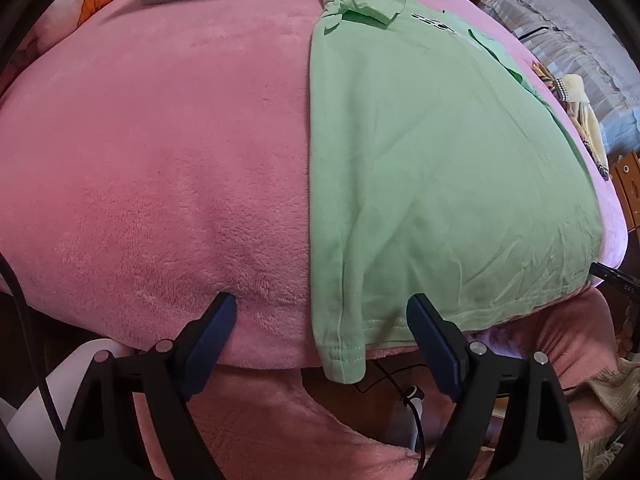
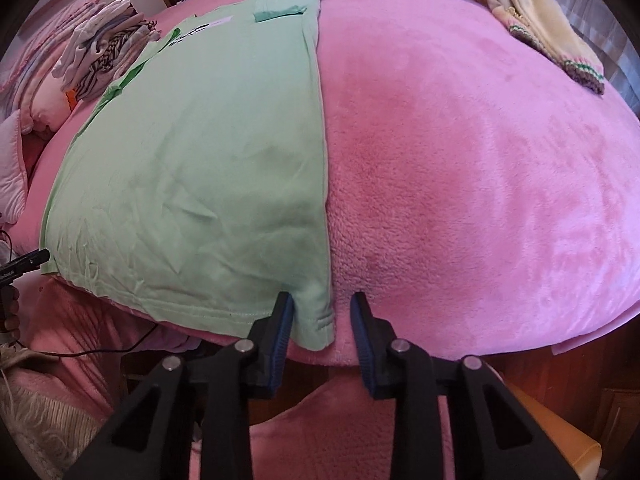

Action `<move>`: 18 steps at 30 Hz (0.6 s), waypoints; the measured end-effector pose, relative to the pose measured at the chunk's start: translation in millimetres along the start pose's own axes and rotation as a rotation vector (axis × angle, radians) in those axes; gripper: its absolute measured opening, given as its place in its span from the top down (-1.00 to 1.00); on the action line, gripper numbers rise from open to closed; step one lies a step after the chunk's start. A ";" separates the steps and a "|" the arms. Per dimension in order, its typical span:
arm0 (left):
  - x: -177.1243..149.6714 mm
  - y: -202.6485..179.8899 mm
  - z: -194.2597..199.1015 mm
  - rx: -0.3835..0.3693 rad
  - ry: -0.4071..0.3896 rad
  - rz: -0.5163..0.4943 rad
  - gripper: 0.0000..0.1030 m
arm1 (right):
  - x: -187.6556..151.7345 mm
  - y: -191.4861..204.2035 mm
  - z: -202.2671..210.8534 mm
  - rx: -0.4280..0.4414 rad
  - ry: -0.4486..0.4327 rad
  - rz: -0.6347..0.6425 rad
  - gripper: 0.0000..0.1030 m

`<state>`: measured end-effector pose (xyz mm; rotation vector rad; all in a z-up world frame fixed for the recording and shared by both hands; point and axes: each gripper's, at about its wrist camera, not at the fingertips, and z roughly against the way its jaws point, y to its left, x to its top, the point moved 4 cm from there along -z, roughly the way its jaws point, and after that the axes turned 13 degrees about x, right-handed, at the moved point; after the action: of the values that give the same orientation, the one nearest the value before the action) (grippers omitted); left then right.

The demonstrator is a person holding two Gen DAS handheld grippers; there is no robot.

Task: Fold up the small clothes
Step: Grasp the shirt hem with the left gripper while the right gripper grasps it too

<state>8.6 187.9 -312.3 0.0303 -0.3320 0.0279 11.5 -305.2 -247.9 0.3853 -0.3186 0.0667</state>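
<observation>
Both jaws apart. Green shirt (image 1: pixel 440 168) hem corner sits between left gripper (image 1: pixel 320 316) and right gripper (image 2: pixel 322 312) jaws; risk: pinching pink blanket (image 2: pixel 460 200) pile underneath too.

green shirt (image 1: pixel 440 168) | light mint, both sleeves folded inward, dark print near collar | lies flat, lengthwise on pink blanket | wrinkled near hem overhangs the near edge | collar at far end

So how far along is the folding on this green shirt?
Done: green shirt has both sides and sleeves folded inward, lying on the pink blanket. In hand: left gripper and right gripper, both open, straddle its hem corners. Left: grasping and folding lengthwise; cream sweater waits.
</observation>
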 end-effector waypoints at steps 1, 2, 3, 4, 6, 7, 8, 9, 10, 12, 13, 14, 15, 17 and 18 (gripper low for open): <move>-2.2 2.3 0.5 -0.003 0.002 -0.001 -0.62 | -0.3 -0.7 -0.5 0.006 0.002 -0.001 0.49; -3.9 3.8 0.0 -0.002 0.006 -0.002 -0.60 | -0.3 -1.2 -1.2 0.011 0.004 -0.002 0.50; -7.0 6.3 -0.2 -0.003 0.012 -0.003 -0.53 | -0.7 -1.3 -2.1 0.019 0.008 -0.004 0.50; -9.7 7.4 -0.2 -0.009 0.016 -0.007 -0.48 | -1.2 -1.3 -2.4 0.026 0.011 -0.003 0.52; -16.1 8.9 0.9 -0.015 0.021 -0.021 -0.34 | -2.0 1.9 -4.1 0.036 0.019 0.005 0.59; -15.9 6.4 -1.9 -0.019 0.025 -0.029 -0.28 | -2.2 3.5 -4.9 0.039 0.024 0.012 0.61; -17.6 7.1 -2.6 -0.023 0.029 -0.036 -0.26 | -2.2 5.1 -5.7 0.040 0.027 0.017 0.63; -20.2 8.0 -3.1 -0.026 0.033 -0.040 -0.26 | -2.7 6.2 -6.2 0.040 0.030 0.020 0.64; -21.8 9.8 -3.4 -0.031 0.033 -0.038 -0.25 | -3.4 4.8 -5.6 0.041 0.030 0.020 0.64; -21.5 14.7 -5.6 -0.044 0.034 -0.024 -0.21 | -2.5 3.6 -5.7 0.048 0.027 0.012 0.64; -22.7 17.2 -5.9 -0.048 0.034 -0.017 -0.14 | -2.5 2.6 -5.7 0.054 0.025 0.006 0.64; -22.8 21.0 -6.5 -0.051 0.035 -0.010 -0.09 | -2.6 1.7 -5.7 0.058 0.024 0.002 0.65; -23.0 25.1 -7.8 -0.052 0.038 -0.001 0.01 | -2.6 0.9 -5.6 0.061 0.022 -0.001 0.67; -23.8 37.0 -6.3 -0.063 0.040 0.017 0.12 | -3.4 -0.3 -4.7 0.065 0.020 -0.005 0.69; -24.5 39.2 -6.4 -0.065 0.042 0.022 0.20 | -3.5 0.0 -4.6 0.066 0.020 -0.006 0.71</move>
<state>-13.7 226.8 -325.3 -0.0386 -0.2911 0.0392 9.6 -303.5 -253.1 0.4509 -0.2961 0.0755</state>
